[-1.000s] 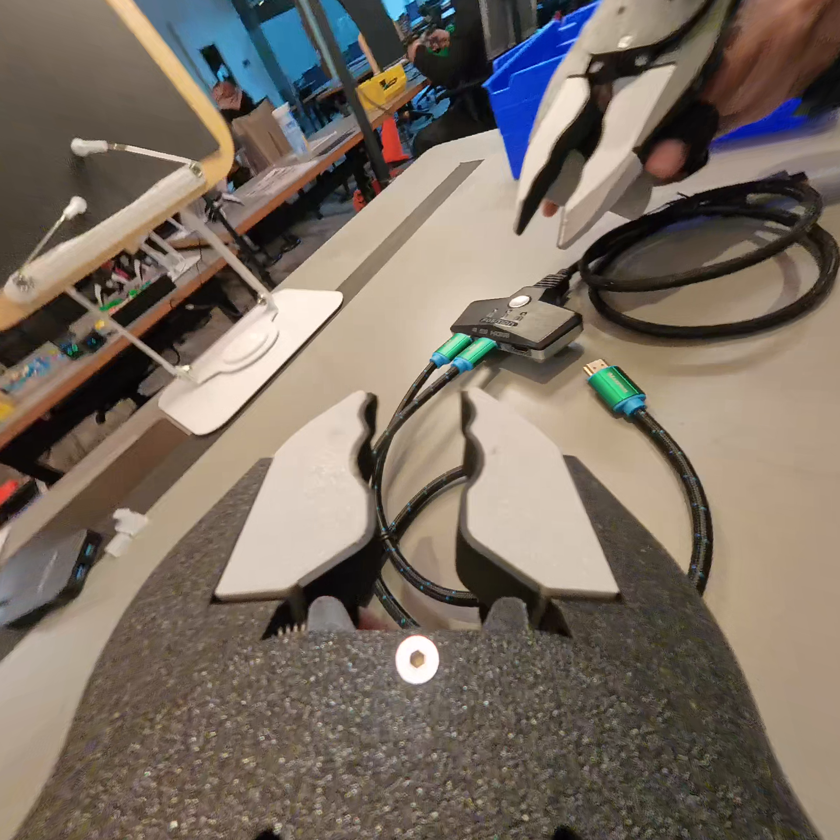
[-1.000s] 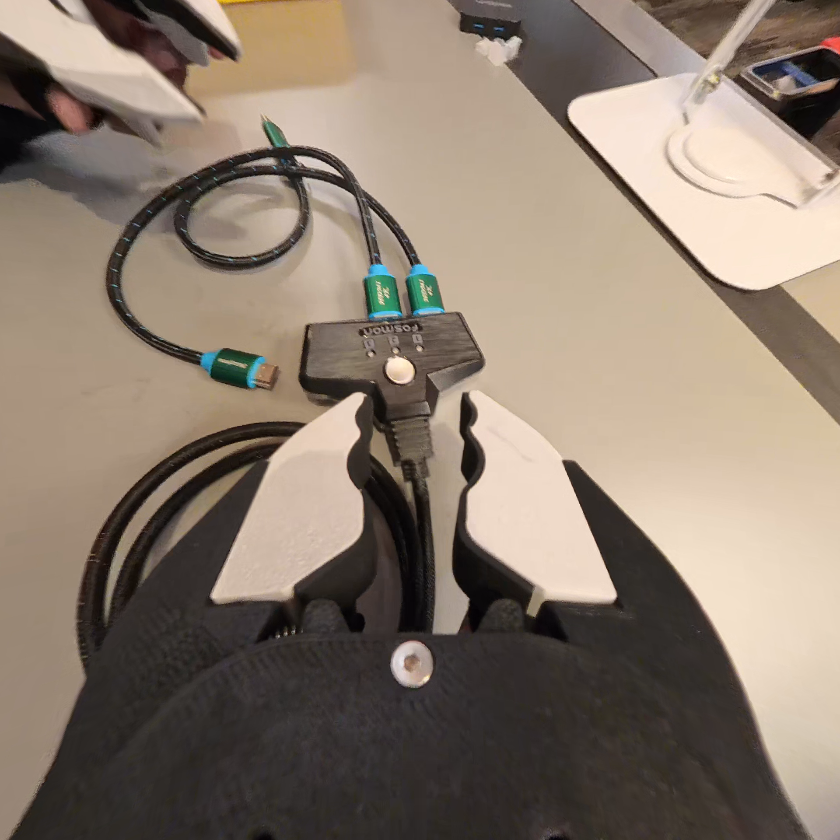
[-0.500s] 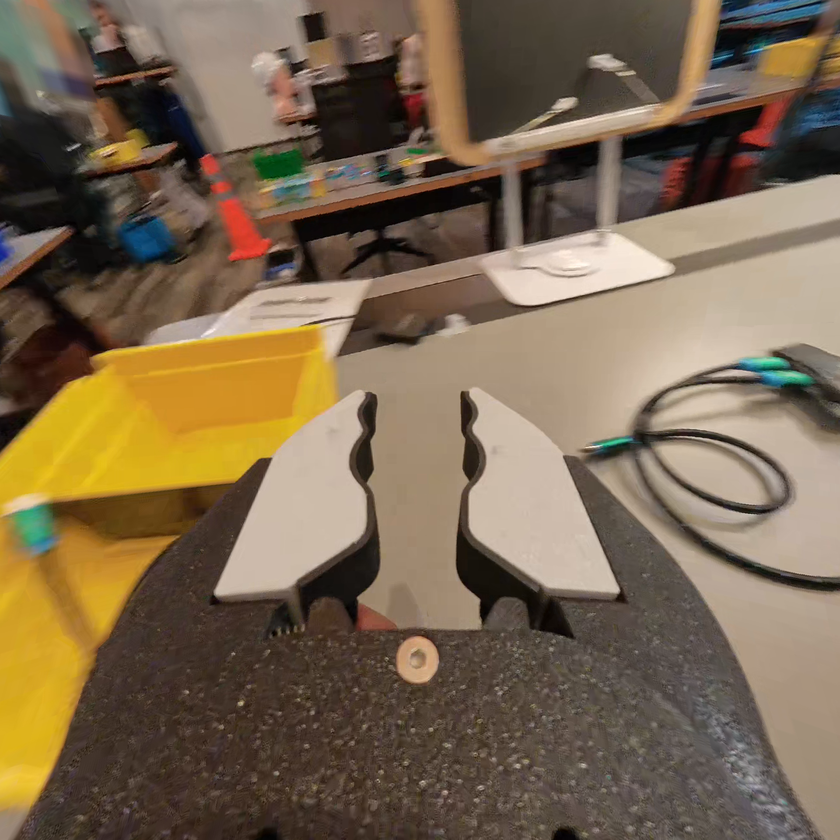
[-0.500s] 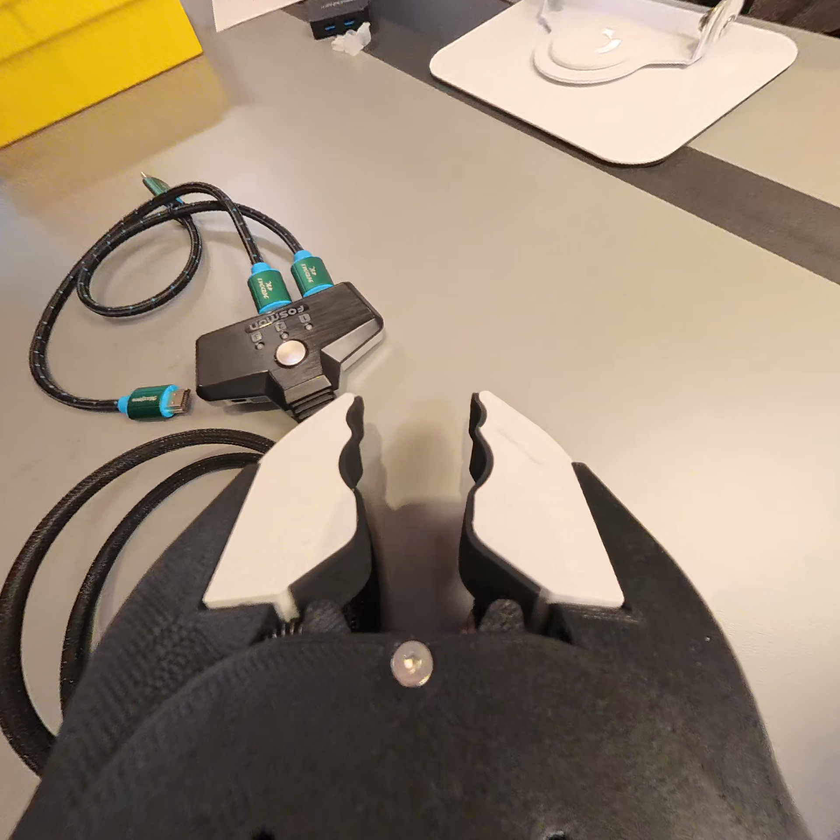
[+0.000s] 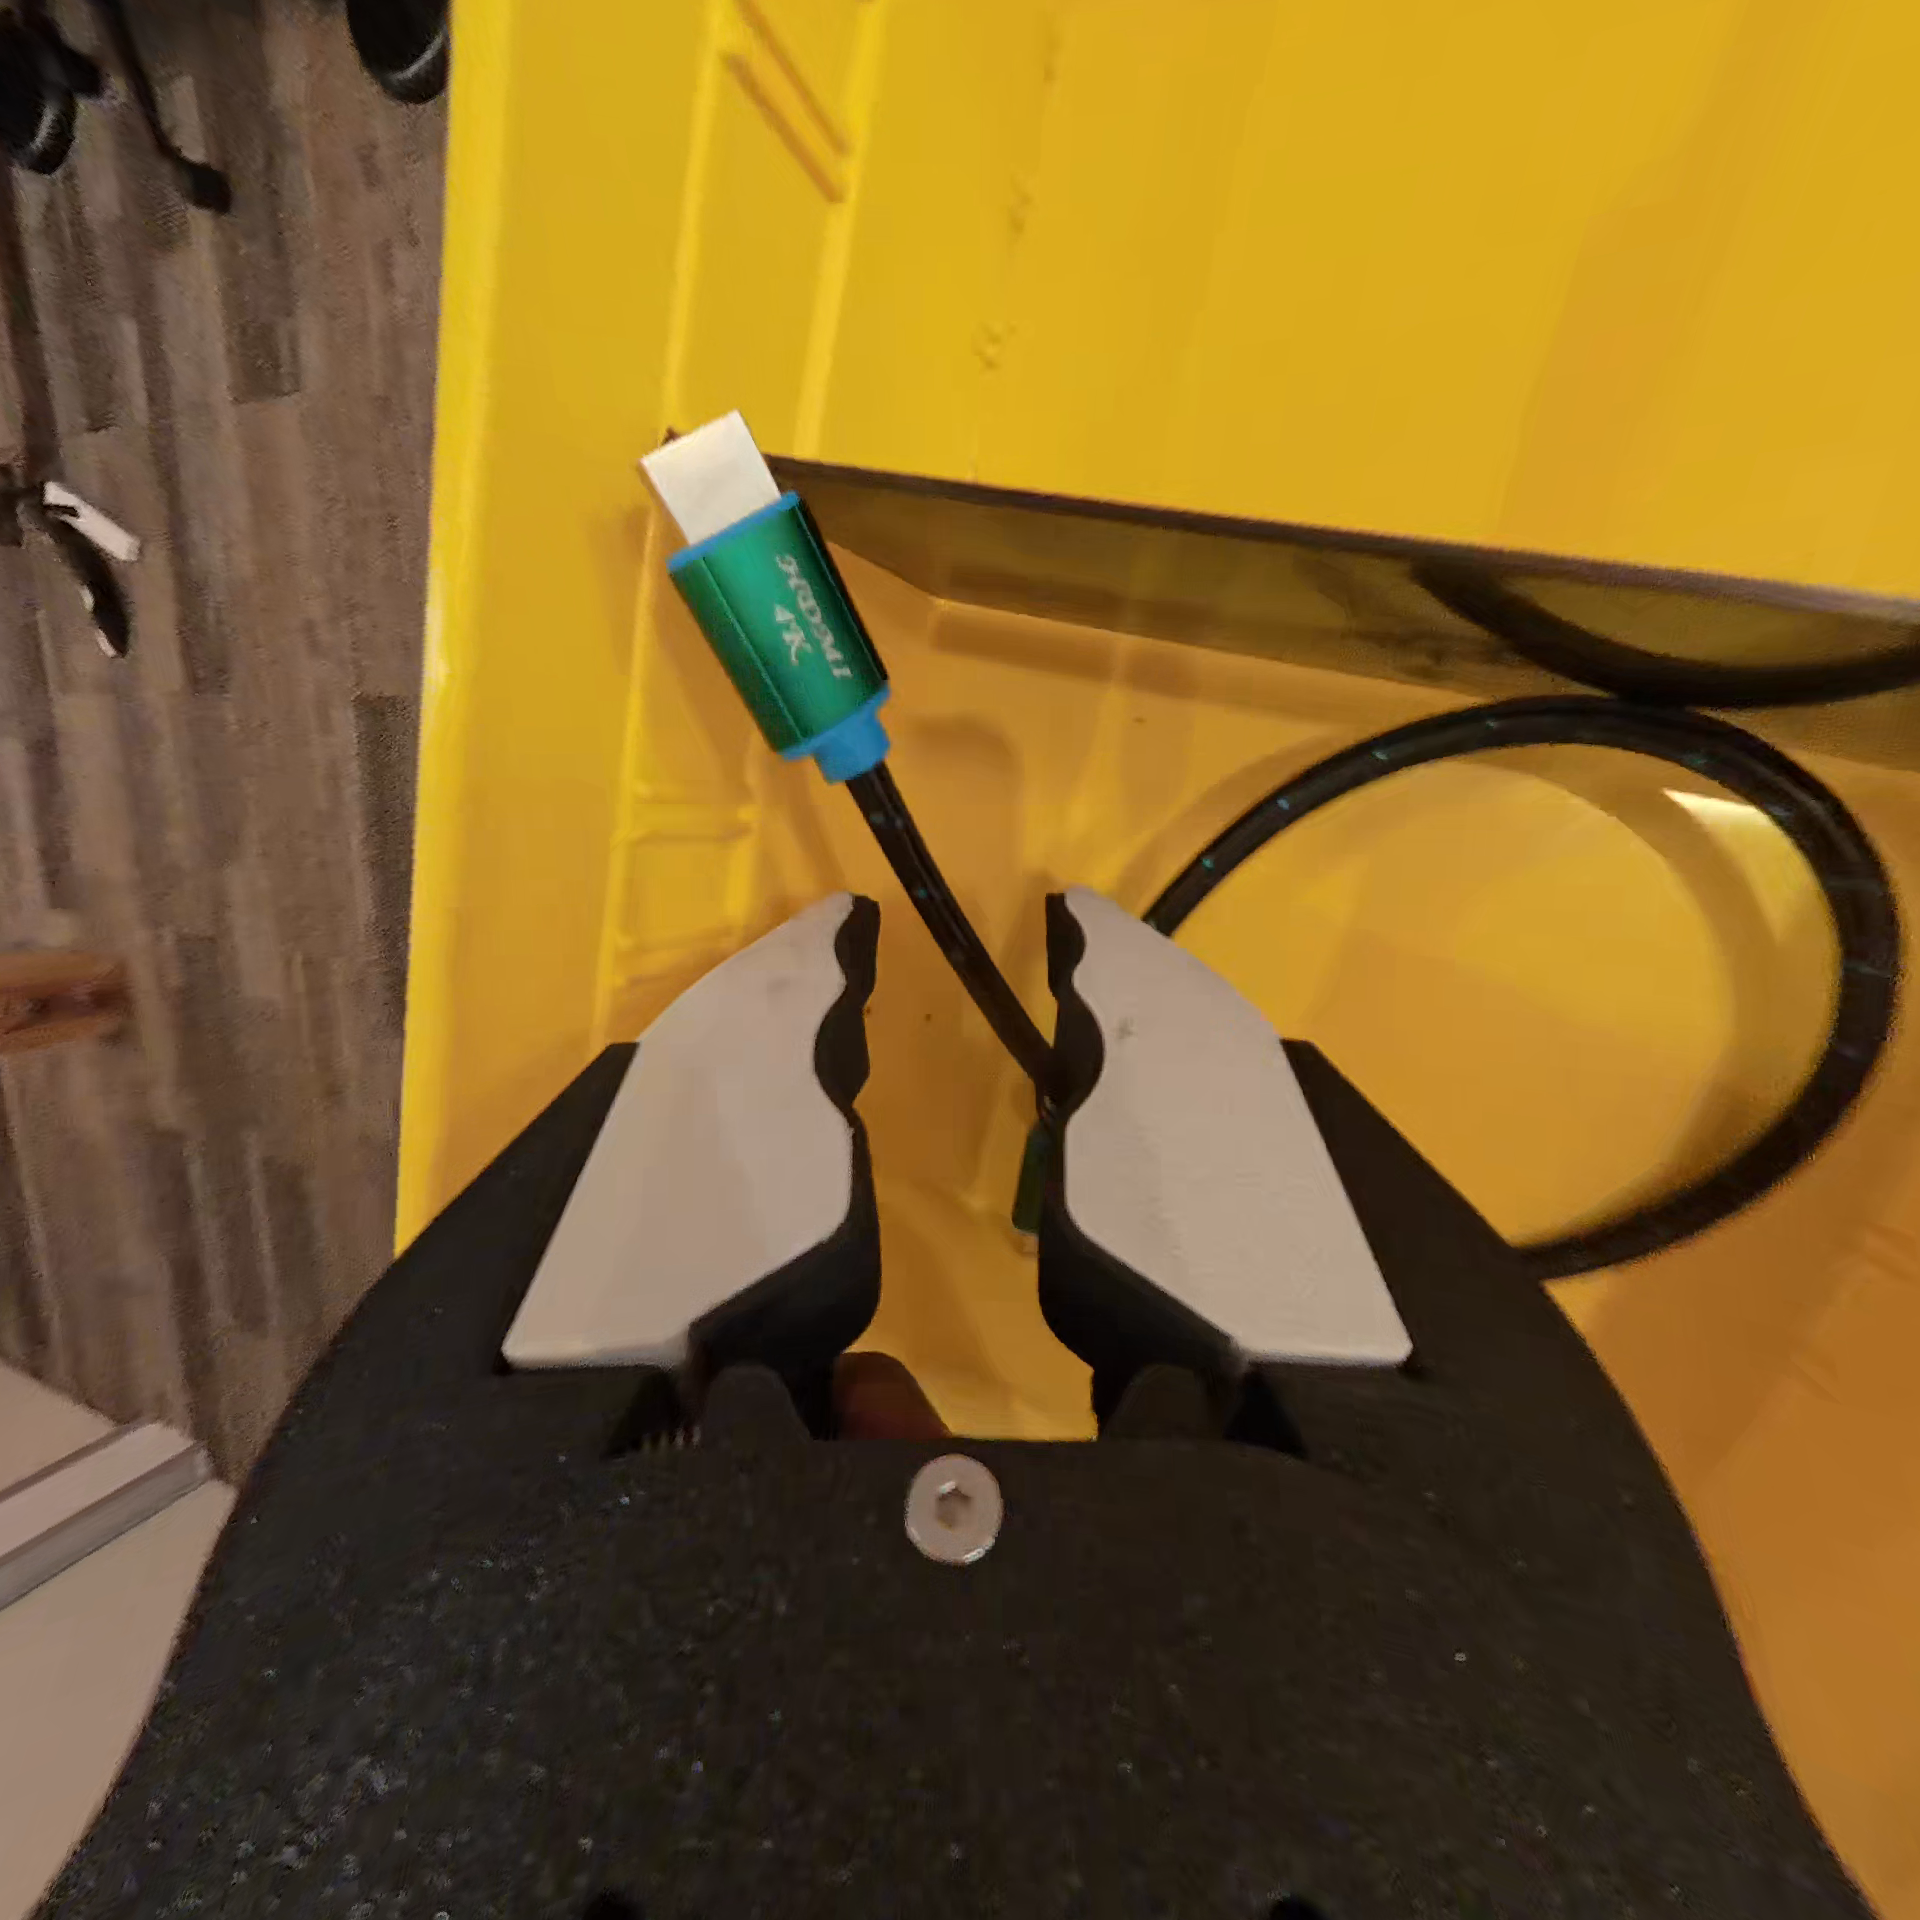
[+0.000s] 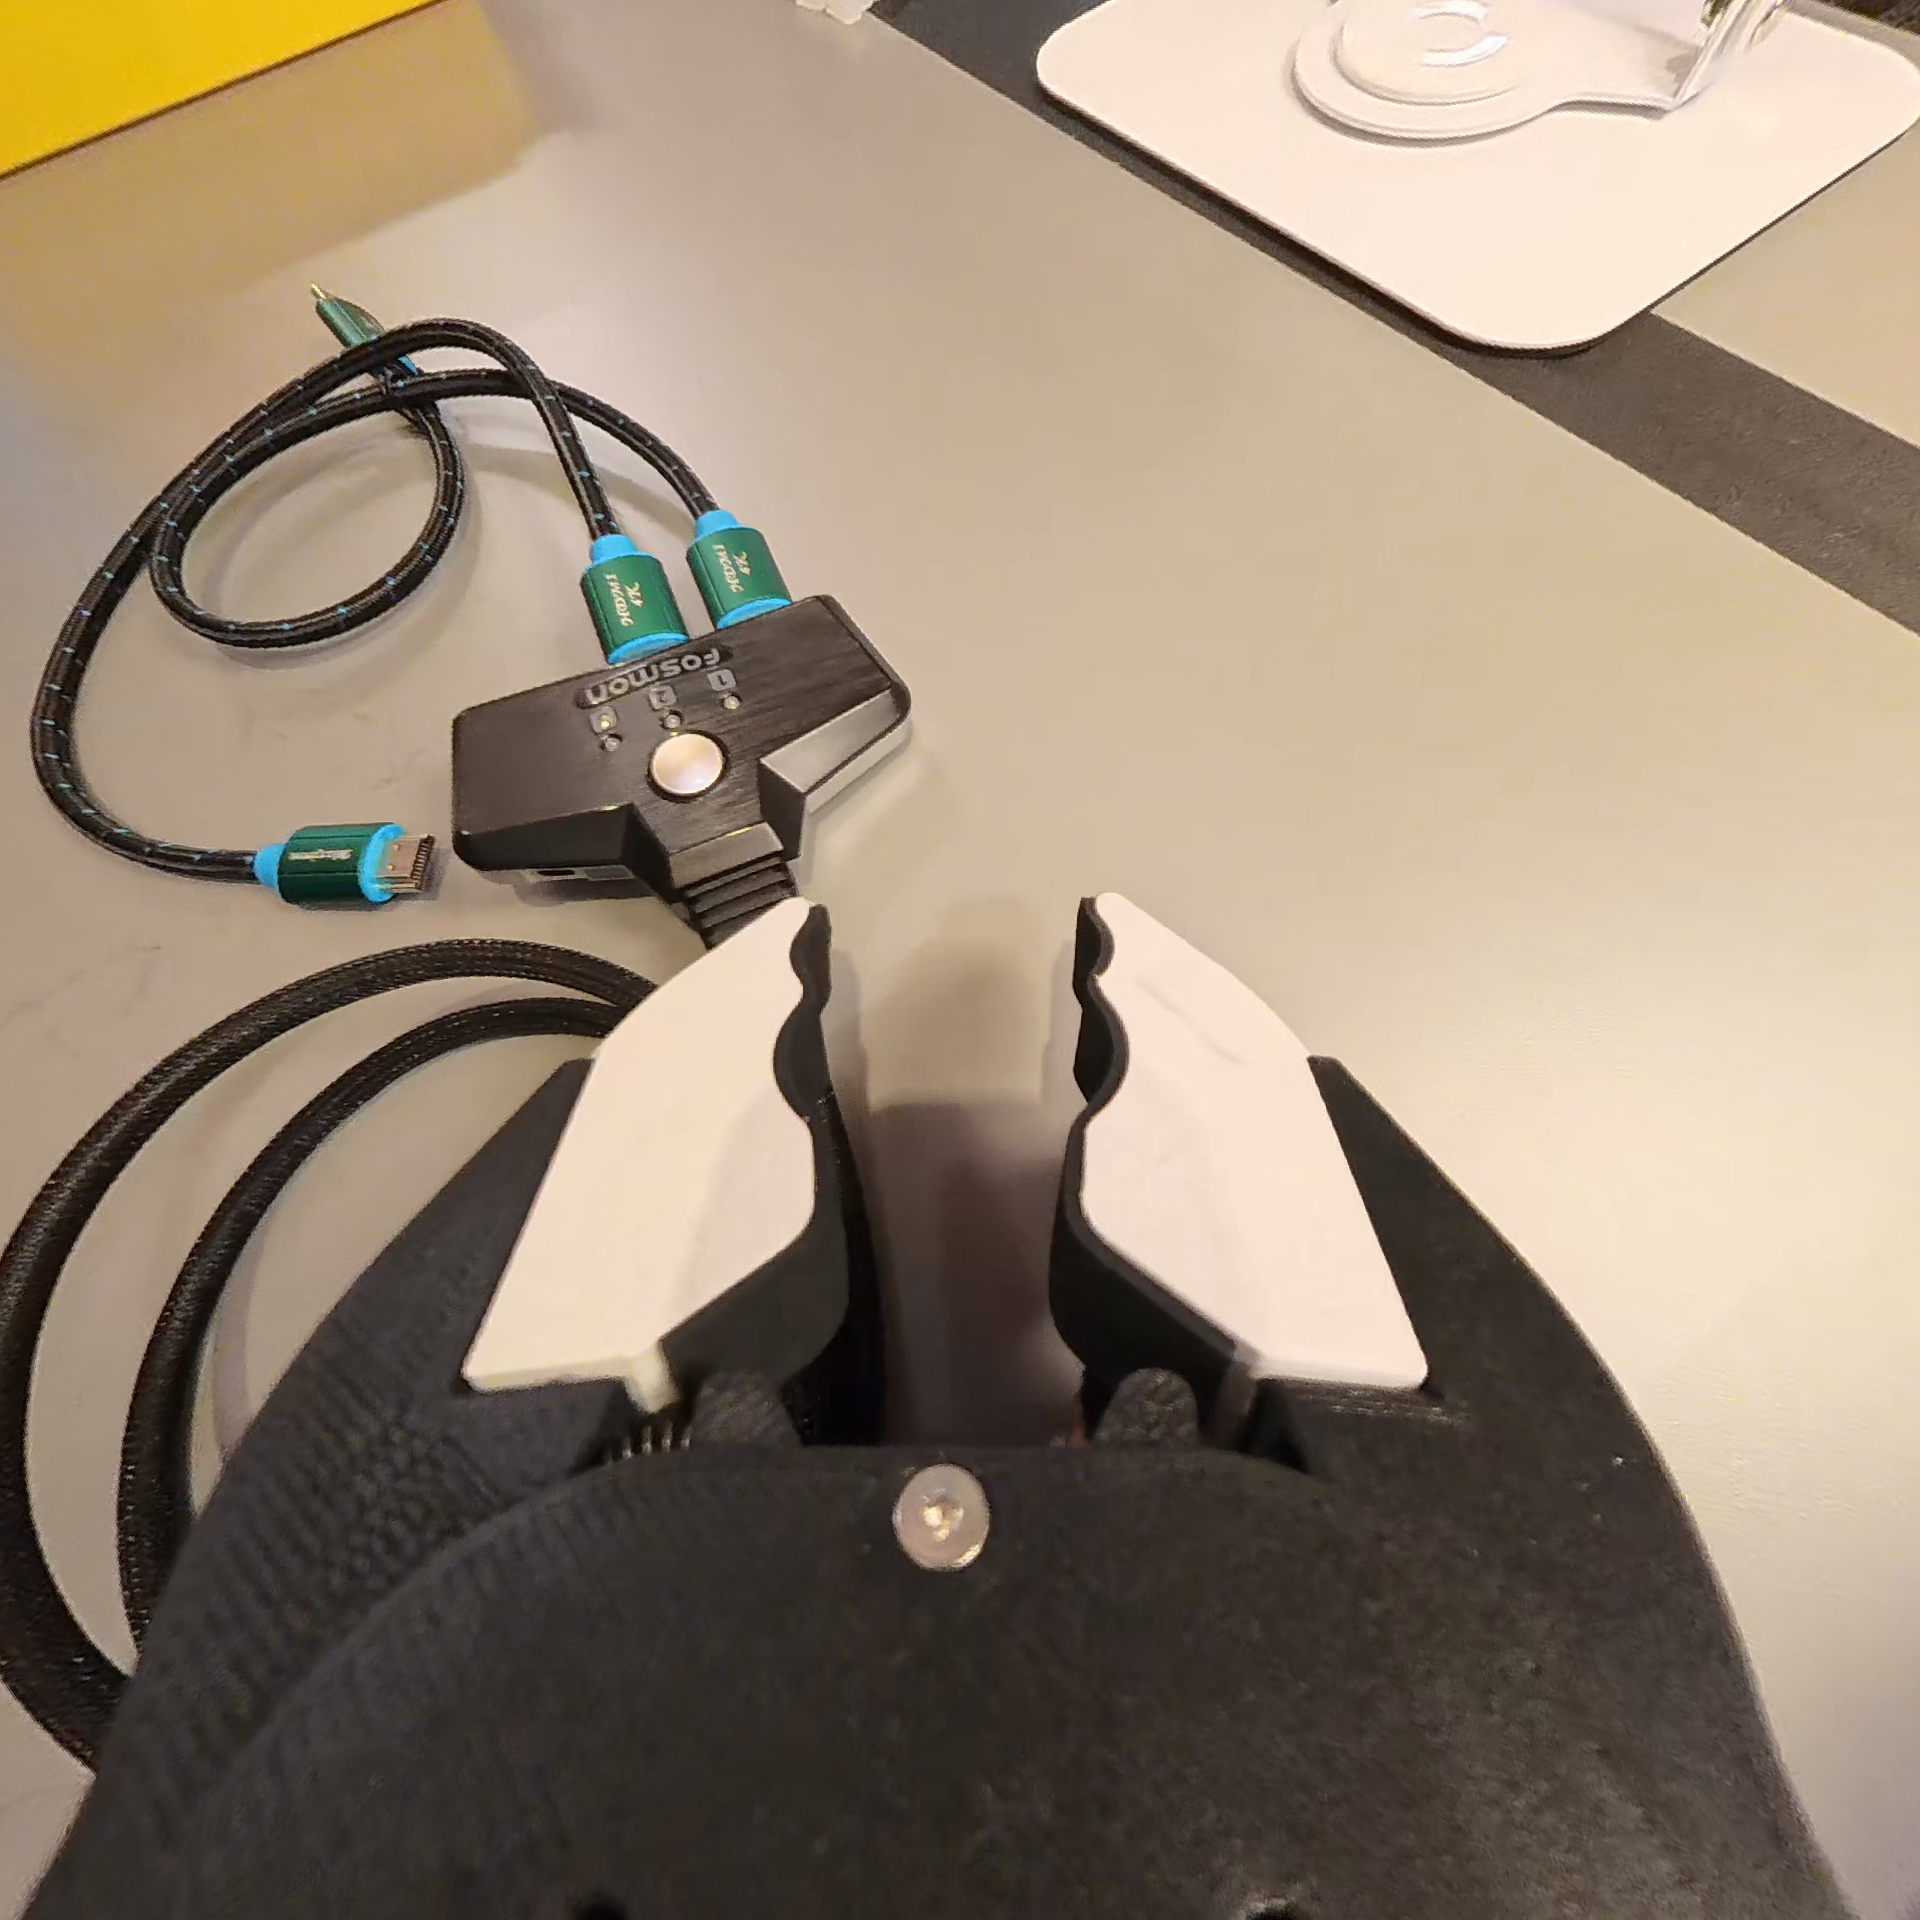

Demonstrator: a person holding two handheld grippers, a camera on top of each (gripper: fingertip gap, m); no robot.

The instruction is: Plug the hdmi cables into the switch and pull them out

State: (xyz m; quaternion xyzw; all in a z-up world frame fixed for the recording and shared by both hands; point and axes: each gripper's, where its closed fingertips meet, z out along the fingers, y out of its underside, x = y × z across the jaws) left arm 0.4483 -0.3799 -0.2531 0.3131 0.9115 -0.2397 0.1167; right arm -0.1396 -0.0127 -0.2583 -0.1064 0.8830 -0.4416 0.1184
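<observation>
left gripper (image 5: pixel 961 997) hangs agape over a spare hdmi cable (image 5: pixel 777 637) in the yellow bin (image 5: pixel 1351 312), right gripper (image 6: pixel 945 997) agape just beside the switch (image 6: pixel 681 753) holding two plugs; grabbing braid, not plug, risks slipping.

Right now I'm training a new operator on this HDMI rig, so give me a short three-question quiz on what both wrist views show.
1. True or false: two green HDMI plugs sit in the black HDMI switch.
2. The left gripper hovers over: A) a yellow bin, B) a blue bin, C) the white stand base.
3. Fill in: beside the switch, on the grey table, a third plug lies ____.

Key: 1 true; 2 A; 3 unplugged.
</observation>
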